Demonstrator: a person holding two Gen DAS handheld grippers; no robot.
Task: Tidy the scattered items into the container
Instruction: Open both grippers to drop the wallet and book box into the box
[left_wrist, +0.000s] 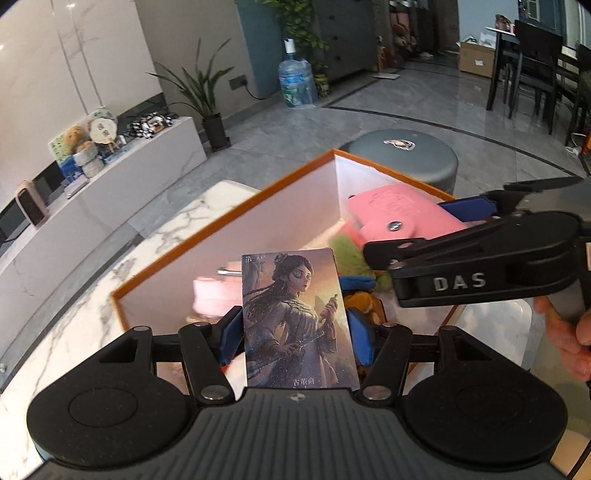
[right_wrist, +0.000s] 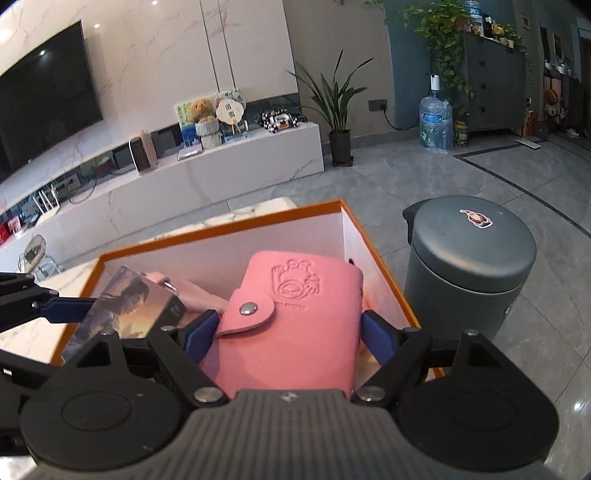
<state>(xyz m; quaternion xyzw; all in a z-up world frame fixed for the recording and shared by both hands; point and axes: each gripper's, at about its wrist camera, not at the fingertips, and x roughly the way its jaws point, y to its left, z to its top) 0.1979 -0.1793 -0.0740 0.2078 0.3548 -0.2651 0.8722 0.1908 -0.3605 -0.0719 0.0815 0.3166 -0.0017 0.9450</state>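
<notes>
An orange-rimmed white box (left_wrist: 221, 218) stands on the marble table; it also shows in the right wrist view (right_wrist: 221, 216). My left gripper (left_wrist: 295, 332) is shut on an illustrated card box (left_wrist: 295, 317) and holds it upright above the box's near edge. My right gripper (right_wrist: 288, 332) is shut on a pink snap wallet (right_wrist: 295, 314) and holds it over the box. The right gripper (left_wrist: 465, 236) and the wallet (left_wrist: 399, 214) also show in the left wrist view. Plush toys (left_wrist: 351, 254) and a pink item (left_wrist: 214, 295) lie inside the box.
A grey round bin (right_wrist: 472, 251) stands on the floor just beyond the box's right side. The marble table (left_wrist: 92, 314) stretches left of the box. A TV bench (right_wrist: 221, 166), a potted plant (right_wrist: 340, 110) and a water bottle (right_wrist: 436, 122) stand farther back.
</notes>
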